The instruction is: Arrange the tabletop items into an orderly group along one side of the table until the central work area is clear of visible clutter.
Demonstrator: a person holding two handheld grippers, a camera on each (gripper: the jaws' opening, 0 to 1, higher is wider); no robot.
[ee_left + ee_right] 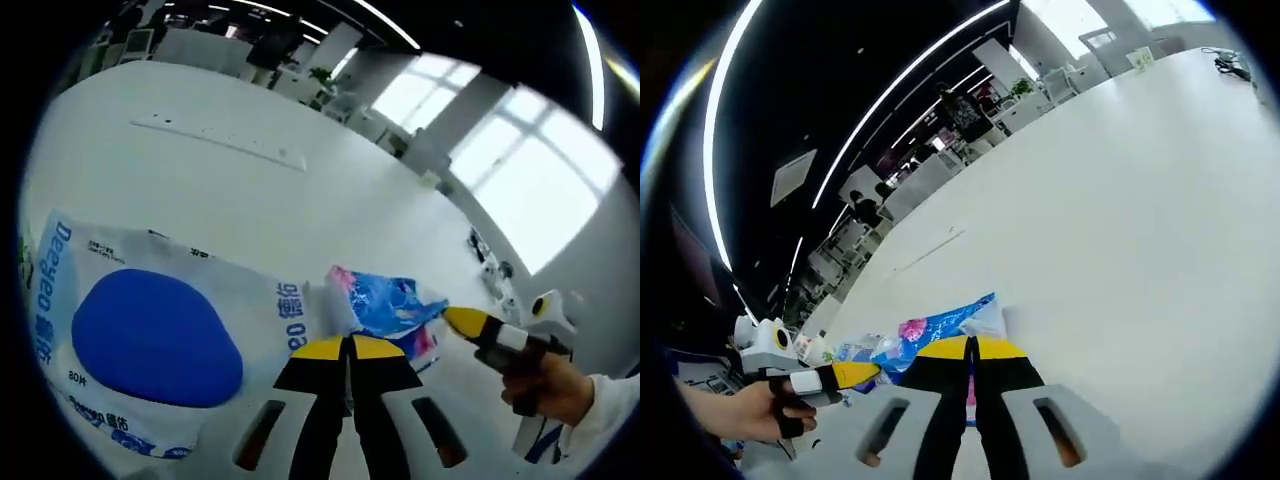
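Standing near the long white surface [300, 210], I watched the person work two grippers over a small heap of soft packets. The left gripper [349, 350] had its jaws pressed together at the tips, right at the edge of a blue and pink floral packet [385, 305]; whether any film was pinched between them I could not tell. The right gripper [971, 350] likewise showed its jaws together, nosed up against the same floral packet [940, 325], and again a grip on it could not be made out.

Beside that packet lay a large white wrapped pack with a big blue oval and blue lettering [150, 330], flat on the surface, touching or just overlapping it. Both looked light, soft and crinkly, probably slippery film, likely to sag if lifted by a corner; a seam edge seemed the surest place to take hold.

What the wrappers held was hidden. A long clear ruler [220, 138] lay well apart, farther across the surface.
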